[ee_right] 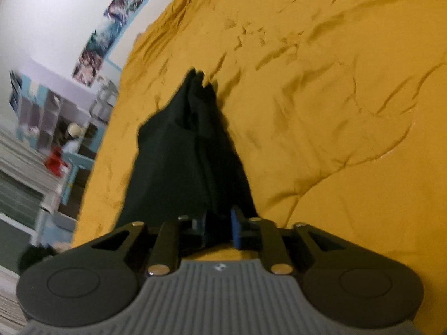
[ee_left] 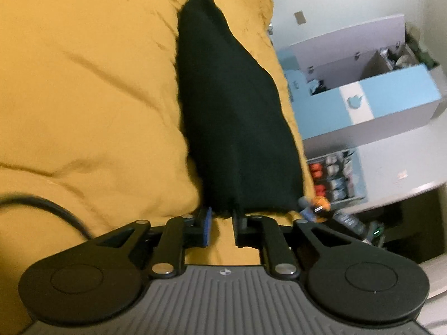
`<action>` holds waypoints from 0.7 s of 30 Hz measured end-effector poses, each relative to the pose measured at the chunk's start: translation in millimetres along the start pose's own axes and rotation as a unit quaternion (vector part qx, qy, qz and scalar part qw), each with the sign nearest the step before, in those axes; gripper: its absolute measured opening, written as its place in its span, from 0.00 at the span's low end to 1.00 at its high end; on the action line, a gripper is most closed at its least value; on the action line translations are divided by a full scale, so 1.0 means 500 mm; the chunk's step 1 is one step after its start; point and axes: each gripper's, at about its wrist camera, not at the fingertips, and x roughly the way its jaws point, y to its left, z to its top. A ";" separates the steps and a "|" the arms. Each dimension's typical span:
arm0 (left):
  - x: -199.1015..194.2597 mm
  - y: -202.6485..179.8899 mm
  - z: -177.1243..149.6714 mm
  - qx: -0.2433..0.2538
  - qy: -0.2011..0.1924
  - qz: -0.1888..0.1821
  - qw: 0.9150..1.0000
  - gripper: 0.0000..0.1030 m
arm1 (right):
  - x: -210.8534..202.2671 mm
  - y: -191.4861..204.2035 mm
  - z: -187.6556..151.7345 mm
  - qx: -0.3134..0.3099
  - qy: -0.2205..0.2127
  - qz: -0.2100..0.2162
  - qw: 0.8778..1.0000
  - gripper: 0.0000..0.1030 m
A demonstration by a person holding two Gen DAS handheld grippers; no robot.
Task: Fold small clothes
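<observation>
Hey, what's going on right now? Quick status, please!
Left gripper and right gripper each pinching black garment. Garment stretched over yellow bedspread. Nothing in the way.

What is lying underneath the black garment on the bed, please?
A mustard-yellow quilt shows all around the black garment and seems to carry on beneath it. Whatever lies directly under the cloth is covered, so I cannot tell.

Left tool [ee_left: 222,223] and right tool [ee_right: 219,227] both angle downward, jaws narrowly parted.
</observation>
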 end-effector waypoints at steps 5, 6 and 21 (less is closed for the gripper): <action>-0.052 -0.005 0.101 0.030 -0.047 0.039 0.998 0.45 | -0.002 0.102 0.074 -0.113 -0.062 0.028 0.991 0.39; -0.049 0.000 0.133 0.022 -0.061 0.039 0.997 0.51 | 0.020 0.121 0.097 -0.128 -0.060 0.039 0.989 0.40; 0.227 0.078 0.471 -0.040 -0.125 0.042 0.990 0.60 | 0.474 0.114 0.343 -0.063 0.059 0.070 0.994 0.44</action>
